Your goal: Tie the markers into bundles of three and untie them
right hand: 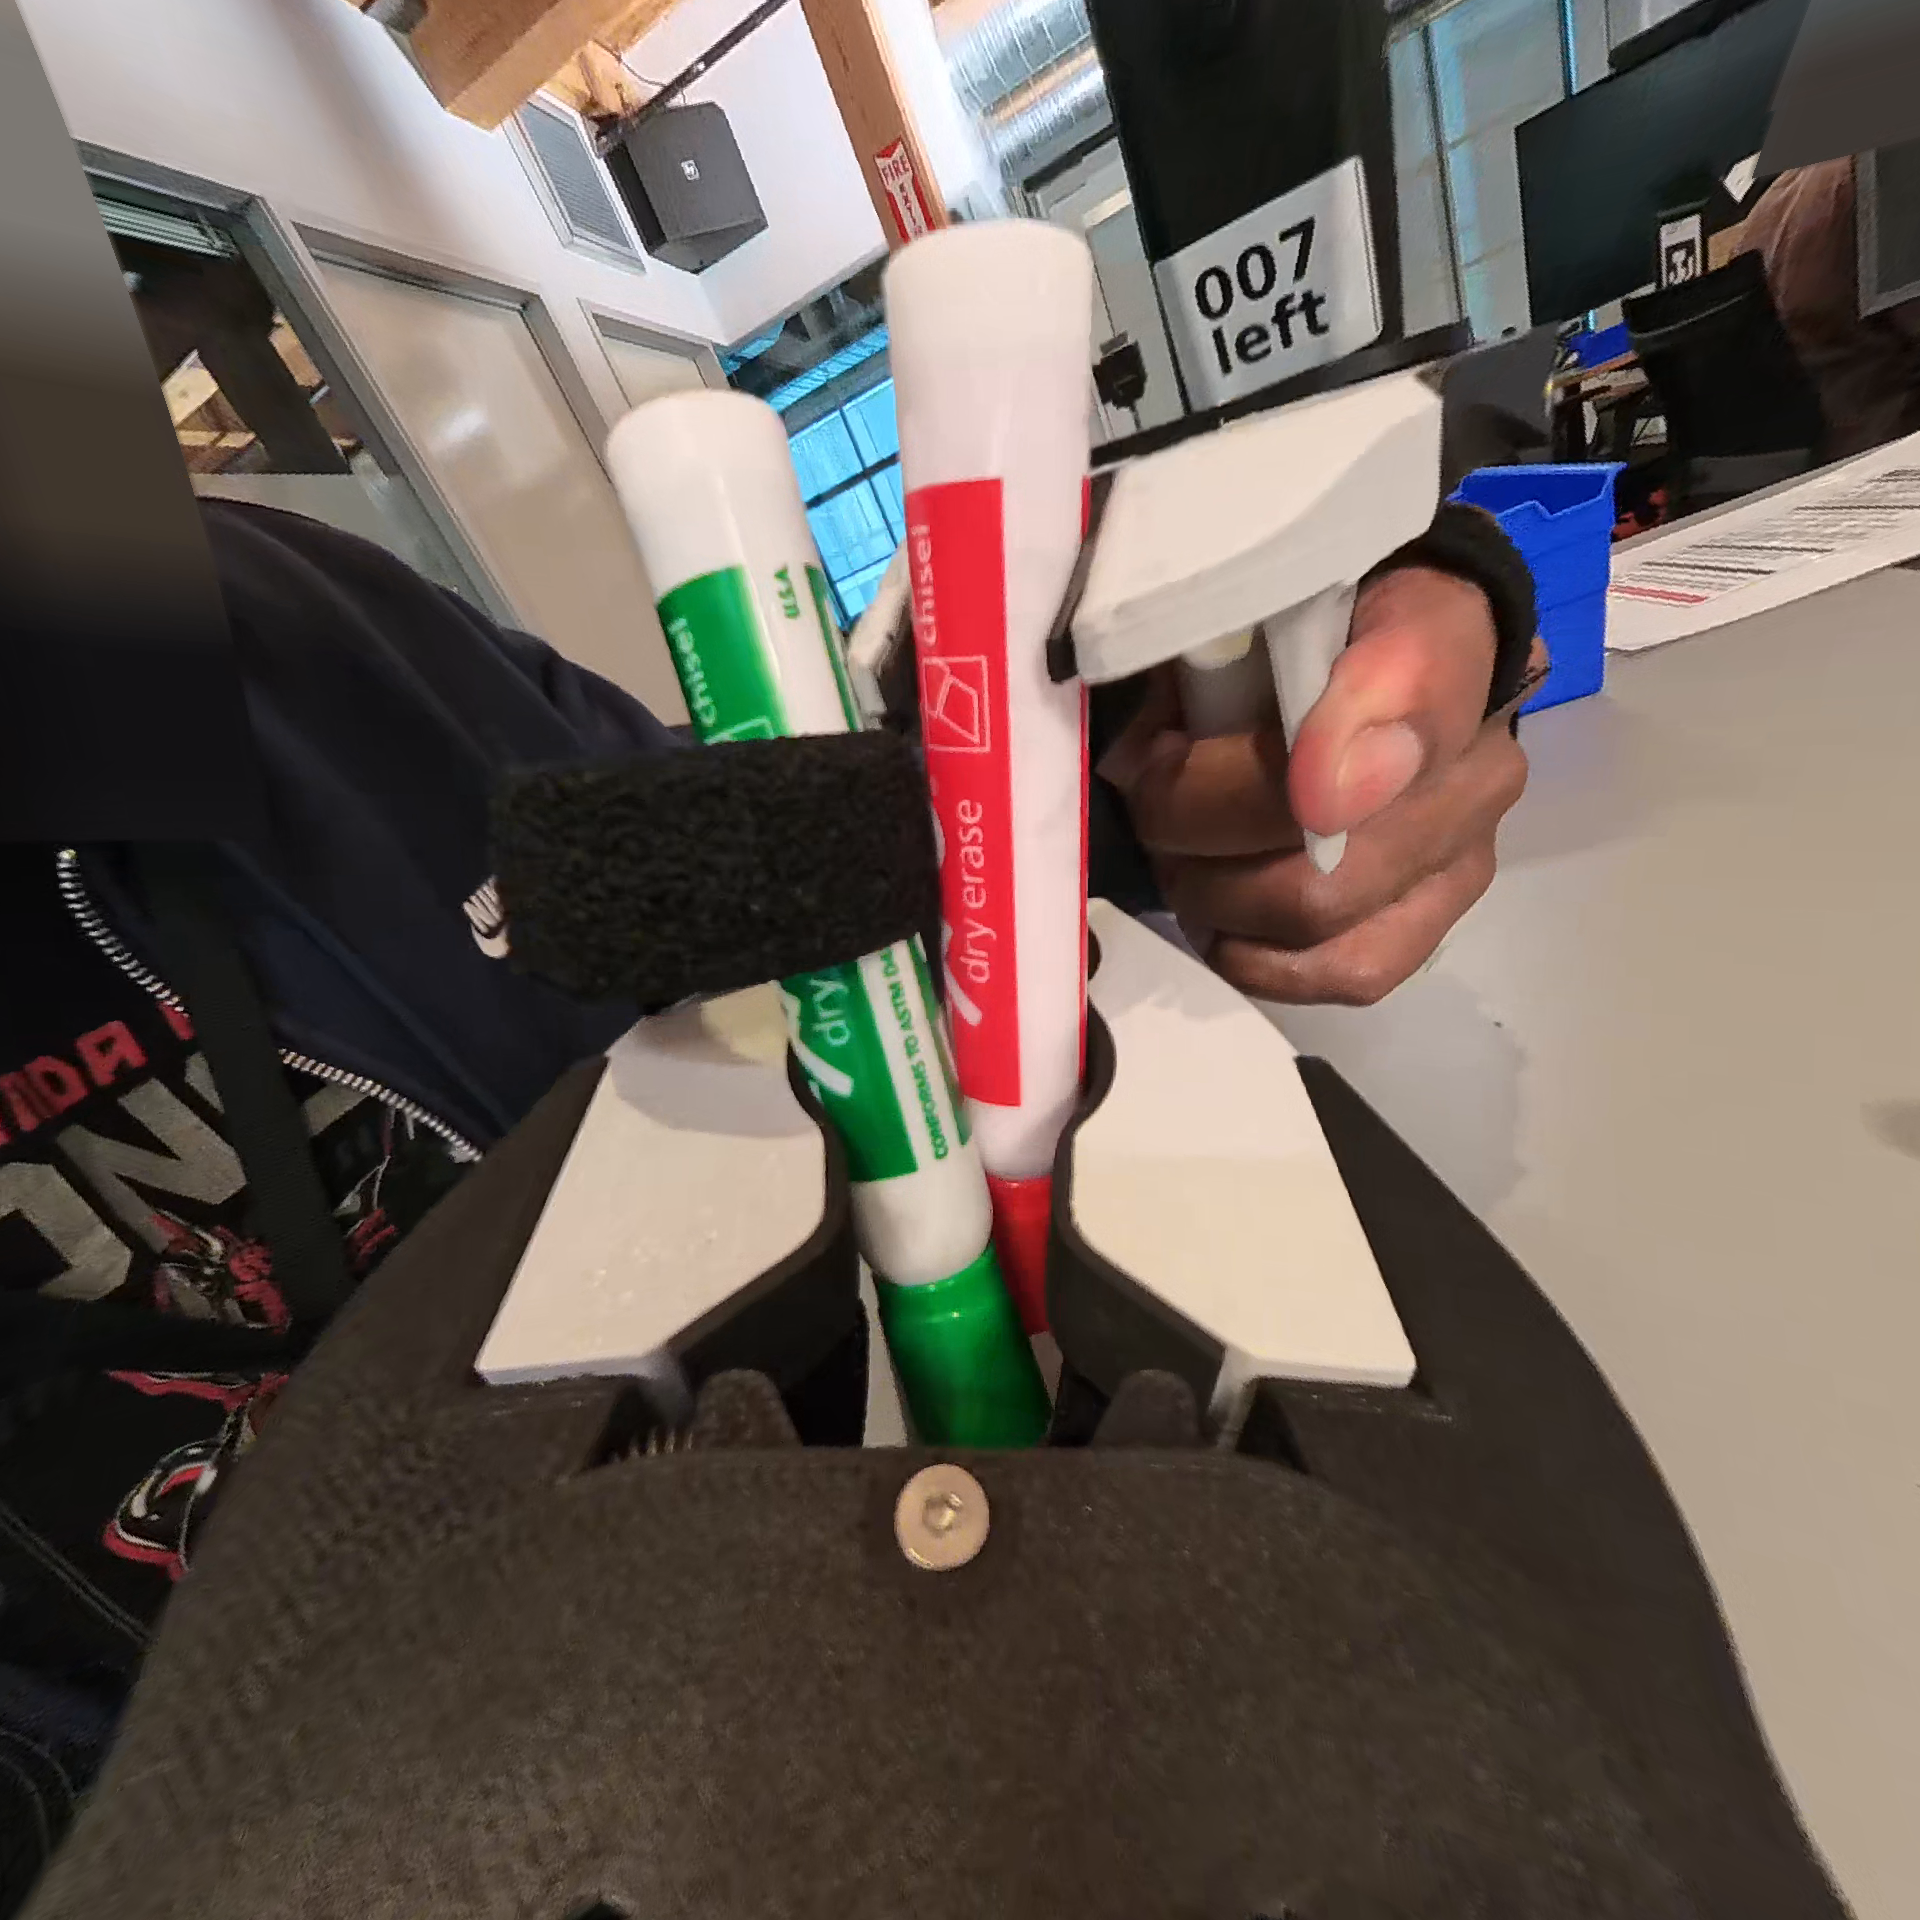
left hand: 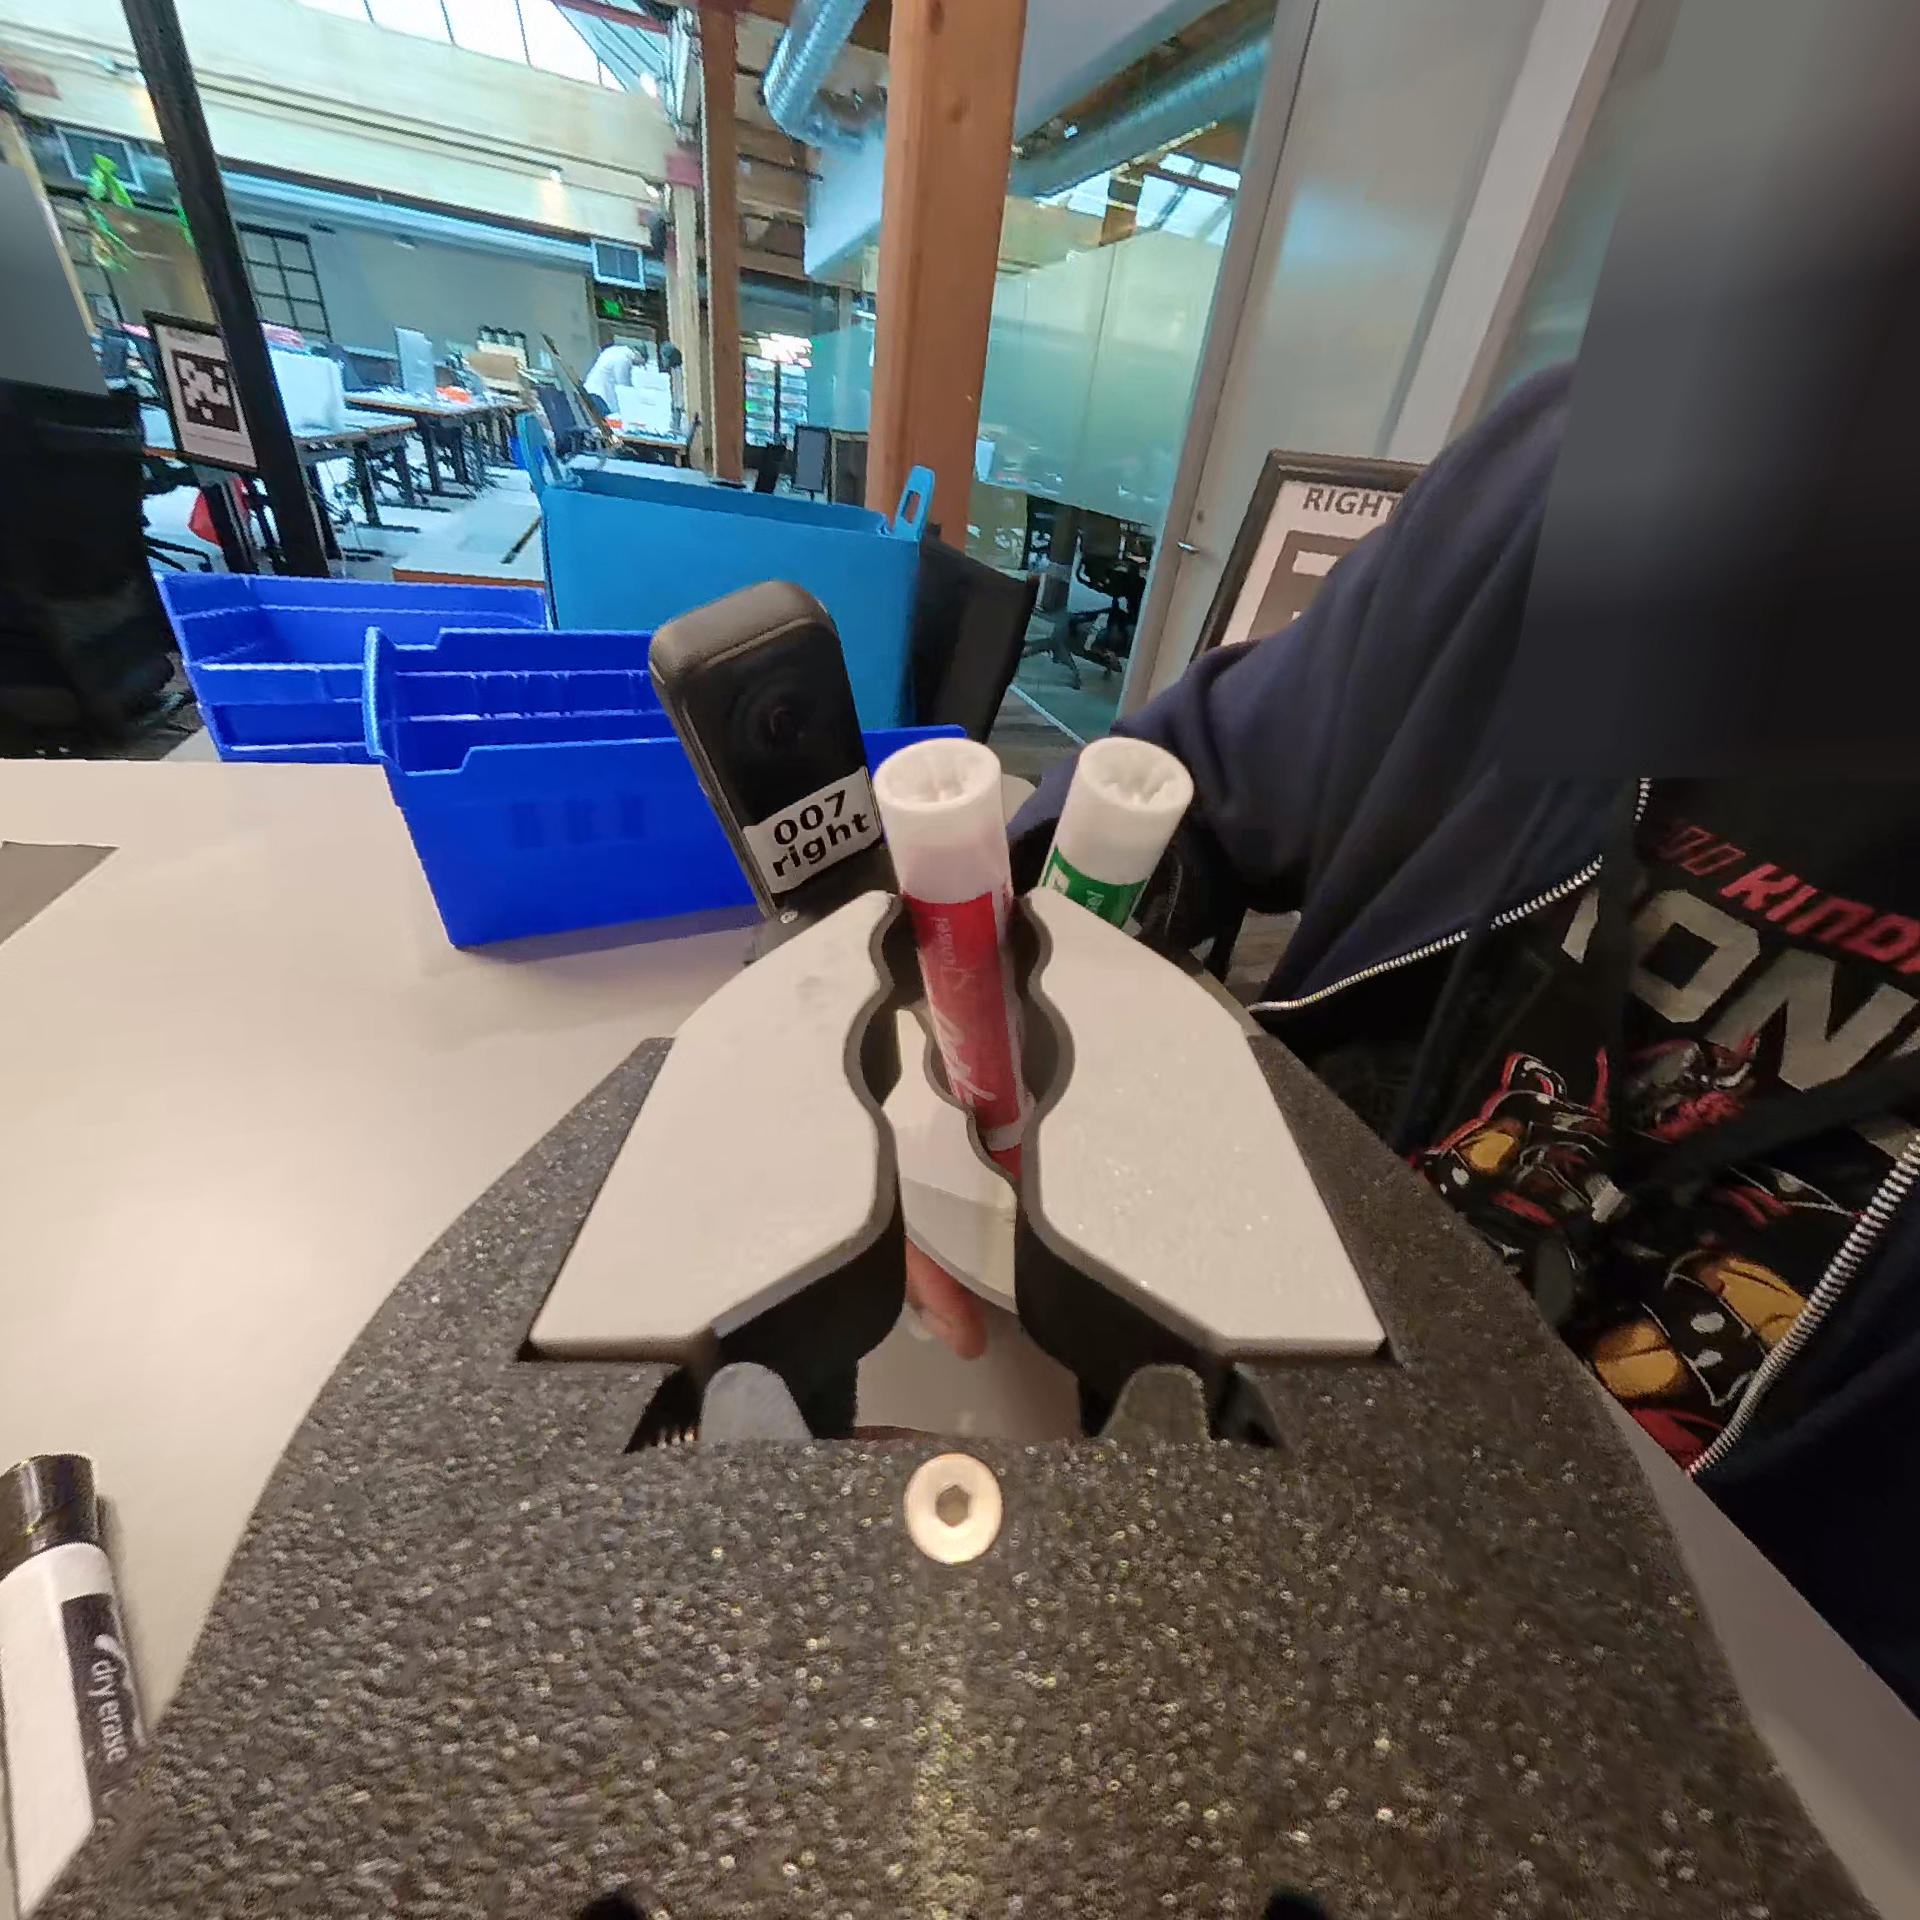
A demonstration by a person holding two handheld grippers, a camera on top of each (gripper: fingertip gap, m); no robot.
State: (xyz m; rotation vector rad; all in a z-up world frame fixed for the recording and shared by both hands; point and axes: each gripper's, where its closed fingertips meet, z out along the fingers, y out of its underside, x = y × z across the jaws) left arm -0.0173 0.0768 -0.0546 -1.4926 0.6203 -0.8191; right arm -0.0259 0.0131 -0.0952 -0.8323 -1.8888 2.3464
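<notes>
My right gripper [right hand: 945, 1049] is shut on a green marker [right hand: 727, 582] and a red marker [right hand: 997, 727], both upright with their caps down between the jaws. A black hook-and-loop strap [right hand: 707, 862] wraps the green marker and sticks out to the left. My left gripper [left hand: 956, 914] is shut on the red marker [left hand: 956, 977] higher up. It also shows in the right wrist view [right hand: 977, 634], held by a hand [right hand: 1351, 831]. The green marker [left hand: 1112, 842] stands just right of the left gripper's fingers, outside them. A black marker [left hand: 52, 1662] lies on the white table [left hand: 260, 1091].
Blue bins [left hand: 561, 821] stand on the table behind the grippers. The right gripper's camera [left hand: 769, 748] is close ahead of the left gripper. A person in a dark zip hoodie [left hand: 1455, 831] is close on the right. A printed sheet [right hand: 1766, 540] lies at the table's far side. There is about 7 cm between the tips of the two grippers.
</notes>
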